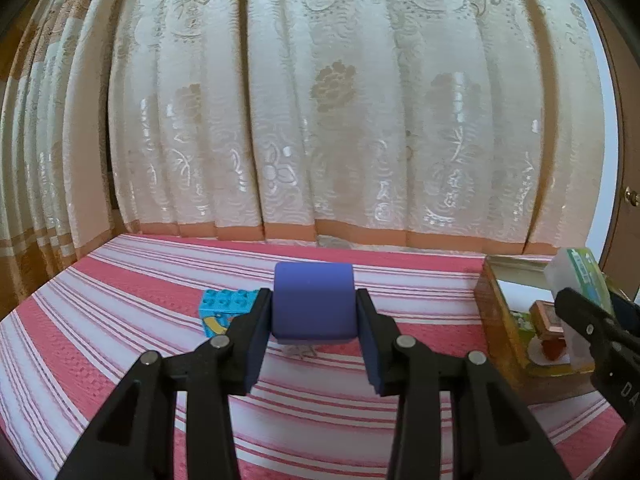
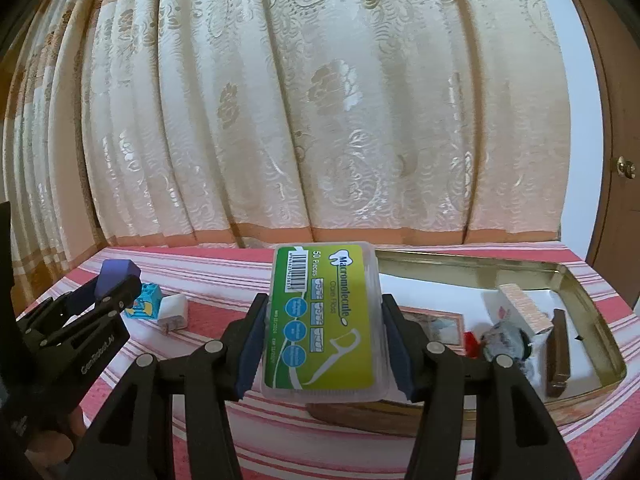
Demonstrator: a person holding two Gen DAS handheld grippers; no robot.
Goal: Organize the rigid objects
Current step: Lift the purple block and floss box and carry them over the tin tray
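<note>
The left tool (image 1: 314,322) is clamped on a blue block (image 1: 314,300), held above the middle of the counter (image 1: 120,320) with its pink-and-white striped cloth. The right tool (image 2: 322,344) is clamped on a clear floss-pick box (image 2: 324,320) with a green label, held over the near left corner of an open gold tin (image 2: 592,308) at the counter's right edge. A cyan toy brick (image 2: 146,300) and a white charger plug (image 2: 174,312) lie just beside each other toward the counter's left edge, near the curtain (image 1: 320,100).
</note>
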